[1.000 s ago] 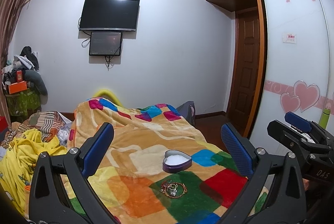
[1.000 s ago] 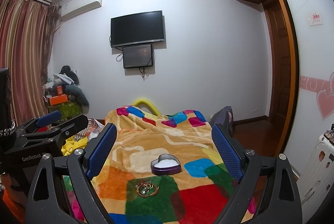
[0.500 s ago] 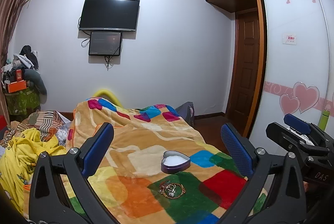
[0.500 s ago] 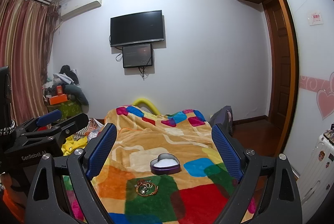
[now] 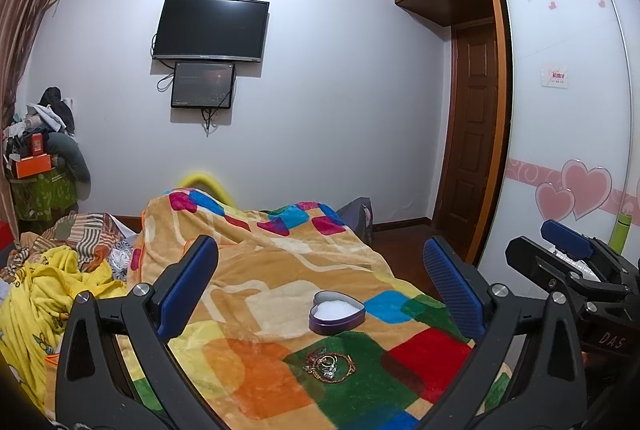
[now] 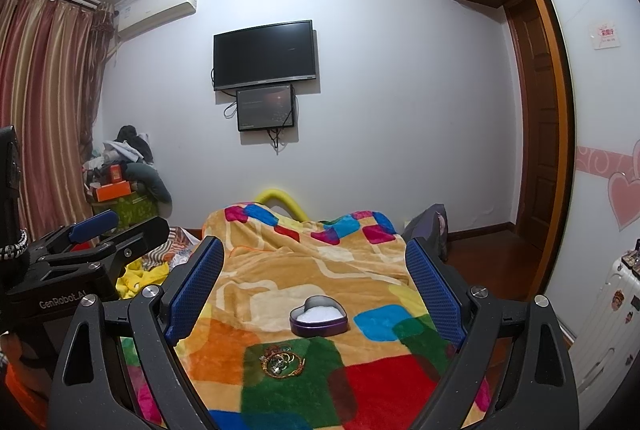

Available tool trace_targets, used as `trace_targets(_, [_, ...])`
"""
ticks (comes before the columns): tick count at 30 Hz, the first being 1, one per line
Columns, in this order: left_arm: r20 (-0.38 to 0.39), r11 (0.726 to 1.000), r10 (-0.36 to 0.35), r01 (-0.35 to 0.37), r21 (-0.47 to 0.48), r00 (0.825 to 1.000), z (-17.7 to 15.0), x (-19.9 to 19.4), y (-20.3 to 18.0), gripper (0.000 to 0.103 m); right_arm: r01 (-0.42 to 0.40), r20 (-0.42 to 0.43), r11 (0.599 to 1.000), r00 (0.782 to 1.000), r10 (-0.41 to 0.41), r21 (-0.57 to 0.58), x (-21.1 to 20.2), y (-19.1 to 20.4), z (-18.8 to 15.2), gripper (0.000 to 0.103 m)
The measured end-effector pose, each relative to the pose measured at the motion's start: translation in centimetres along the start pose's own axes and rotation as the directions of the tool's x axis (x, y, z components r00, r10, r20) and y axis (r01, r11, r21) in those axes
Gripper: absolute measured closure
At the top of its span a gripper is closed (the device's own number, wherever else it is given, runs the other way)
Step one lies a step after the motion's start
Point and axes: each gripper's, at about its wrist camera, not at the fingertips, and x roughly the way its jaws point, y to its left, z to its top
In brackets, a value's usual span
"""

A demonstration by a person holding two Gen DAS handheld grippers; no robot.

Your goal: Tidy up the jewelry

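Observation:
A purple heart-shaped tin (image 5: pixel 337 312) (image 6: pixel 318 316) with a white lining lies open on the colourful blanket (image 5: pixel 256 362) (image 6: pixel 372 382). A small tangle of bracelets and rings (image 5: pixel 329 364) (image 6: pixel 282 360) rests on a green patch just in front of it. My left gripper (image 5: pixel 320 290) hangs open above the blanket, short of both. My right gripper (image 6: pixel 316 284) is open too, at much the same height. Each gripper shows at the edge of the other's view: the right gripper (image 5: pixel 568 266) and the left gripper (image 6: pixel 96 242). Nothing is between either pair of fingers.
The bed takes up the middle of the room, with yellow bedding (image 5: pixel 44 294) heaped at its left. A wardrobe with heart stickers (image 5: pixel 568 133) and a wooden door (image 5: pixel 468 153) stand on the right. A TV (image 5: pixel 210 29) hangs on the far wall. A white suitcase (image 6: pixel 608 314) stands at right.
Both views have drifted very slightly; the tin and the jewelry sit a touch further left in the frames. Both grippers stay open and hold nothing.

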Motion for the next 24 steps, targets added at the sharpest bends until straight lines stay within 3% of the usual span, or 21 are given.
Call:
trace_targets(15, [-0.015,1.0,0.005,-0.006,-0.02,1.0,-0.1,0.7,0.5,0.0,0.008,-0.034,1.0,0.999,-0.008,-0.006,1.1,-0.3,-0.1,0.012])
trace_targets(24, [-0.129,0.997,0.055,-0.062,-0.053,0.99,-1.7,4.3,2.0,0.0,0.018,-0.134,1.0,0.991,-0.019,-0.013,4.2,-0.9,-1.9,0.012])
